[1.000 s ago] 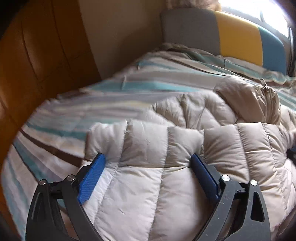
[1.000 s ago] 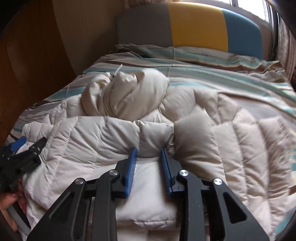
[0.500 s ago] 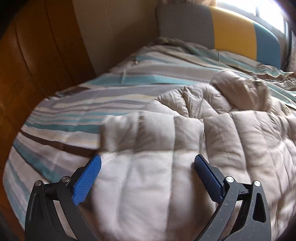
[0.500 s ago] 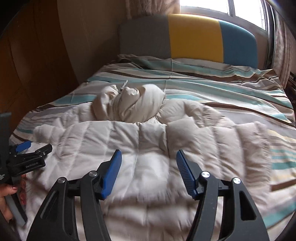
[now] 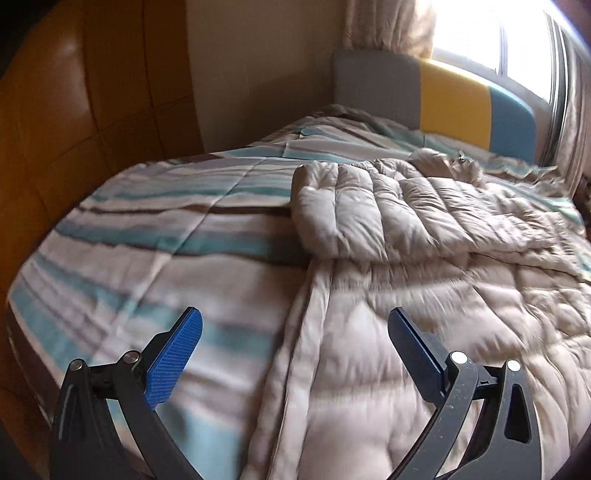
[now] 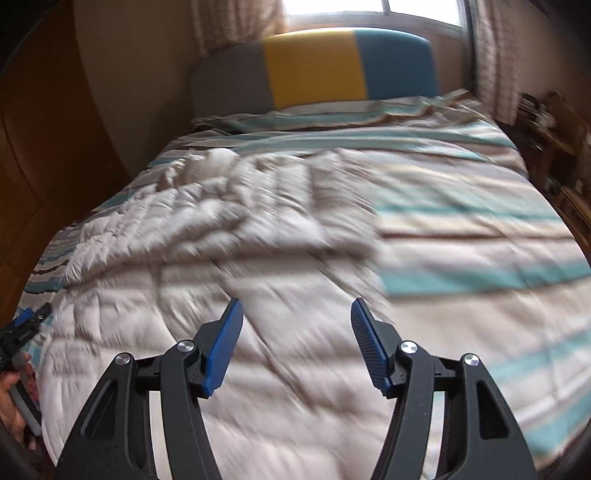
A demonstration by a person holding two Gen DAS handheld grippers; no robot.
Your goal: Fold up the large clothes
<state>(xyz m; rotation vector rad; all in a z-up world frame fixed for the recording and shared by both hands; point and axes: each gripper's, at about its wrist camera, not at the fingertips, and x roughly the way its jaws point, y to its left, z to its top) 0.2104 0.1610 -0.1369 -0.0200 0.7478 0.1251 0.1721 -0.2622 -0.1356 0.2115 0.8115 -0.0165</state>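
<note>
A beige quilted coat (image 5: 424, 280) is spread flat on the bed (image 5: 155, 236), over a striped cover of teal, white and brown. Its upper part is folded back over the body, and the hood (image 5: 439, 162) is bunched toward the headboard (image 6: 314, 66), which is banded grey, yellow and blue. The left claw (image 5: 295, 332) is held wide open above the coat's left edge, with nothing between its blue pads (image 5: 173, 358). The right claw (image 6: 295, 332) has just been opening and is held open above the coat, with nothing gripped. Wooden panelling (image 5: 74, 110) is seen left of the bed, a curtained window (image 6: 369, 11) behind it. The right view is blurred
</note>
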